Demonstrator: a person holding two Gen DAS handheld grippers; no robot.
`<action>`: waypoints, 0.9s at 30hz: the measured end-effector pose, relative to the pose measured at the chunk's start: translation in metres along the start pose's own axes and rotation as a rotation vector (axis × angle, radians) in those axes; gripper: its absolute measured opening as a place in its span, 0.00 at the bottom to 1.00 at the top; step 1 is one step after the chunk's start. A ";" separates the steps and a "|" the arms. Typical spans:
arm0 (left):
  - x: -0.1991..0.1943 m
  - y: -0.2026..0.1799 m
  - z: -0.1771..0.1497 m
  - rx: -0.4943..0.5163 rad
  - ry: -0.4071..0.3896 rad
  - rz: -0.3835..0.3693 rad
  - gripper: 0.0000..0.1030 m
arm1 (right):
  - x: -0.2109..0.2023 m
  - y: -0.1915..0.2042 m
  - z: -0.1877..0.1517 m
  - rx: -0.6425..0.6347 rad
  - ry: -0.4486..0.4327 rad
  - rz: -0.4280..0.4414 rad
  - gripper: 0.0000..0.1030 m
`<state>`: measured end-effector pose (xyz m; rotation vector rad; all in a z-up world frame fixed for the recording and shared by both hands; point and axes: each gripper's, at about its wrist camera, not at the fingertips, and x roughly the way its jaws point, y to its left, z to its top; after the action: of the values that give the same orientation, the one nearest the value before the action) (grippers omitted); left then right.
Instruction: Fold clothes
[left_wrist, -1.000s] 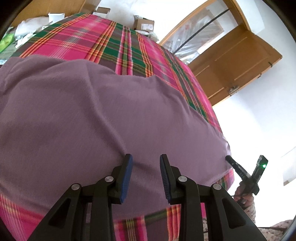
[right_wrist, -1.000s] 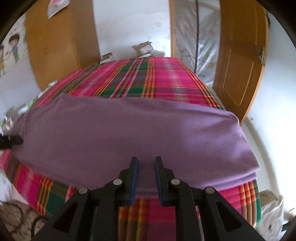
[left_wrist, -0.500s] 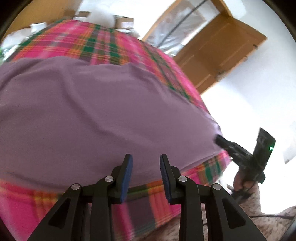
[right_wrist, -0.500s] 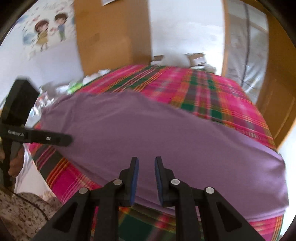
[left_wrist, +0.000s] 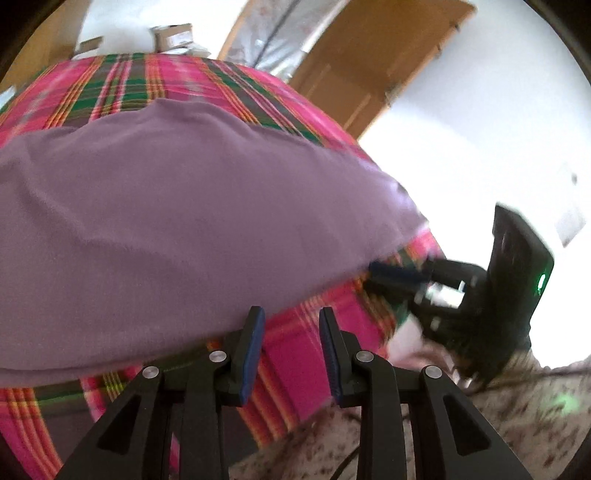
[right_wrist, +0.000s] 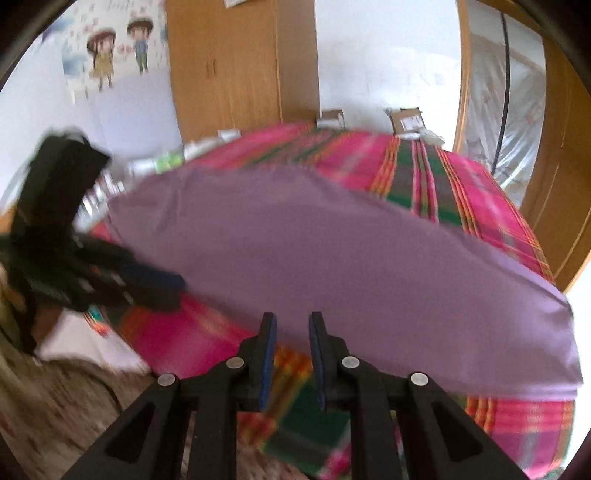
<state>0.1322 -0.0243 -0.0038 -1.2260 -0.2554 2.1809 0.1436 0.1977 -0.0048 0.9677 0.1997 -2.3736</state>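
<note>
Both jaws empty, purple cloth (left_wrist: 192, 206) seemingly beyond

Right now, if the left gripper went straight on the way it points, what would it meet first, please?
Probably the near edge of the purple garment on the plaid bedspread; the left gripper is open and empty, though depth is unclear.

Ahead of my claw, the bed (left_wrist: 303, 373) wears a pink-green plaid cover; a purple cloth (left_wrist: 177, 221) lies flat across it, perhaps folded double.
</note>
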 end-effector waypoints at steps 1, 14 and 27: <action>0.001 -0.004 0.000 0.020 0.004 0.015 0.31 | 0.004 -0.002 0.005 0.013 -0.006 -0.003 0.18; 0.029 0.002 0.025 -0.076 -0.009 -0.116 0.30 | -0.001 -0.036 -0.021 0.117 0.031 -0.022 0.17; 0.041 -0.001 0.034 -0.100 0.008 -0.116 0.30 | -0.055 -0.153 -0.068 0.391 -0.062 -0.531 0.15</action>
<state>0.0885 0.0051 -0.0137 -1.2419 -0.4259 2.0847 0.1316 0.3716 -0.0279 1.1198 -0.0446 -3.0033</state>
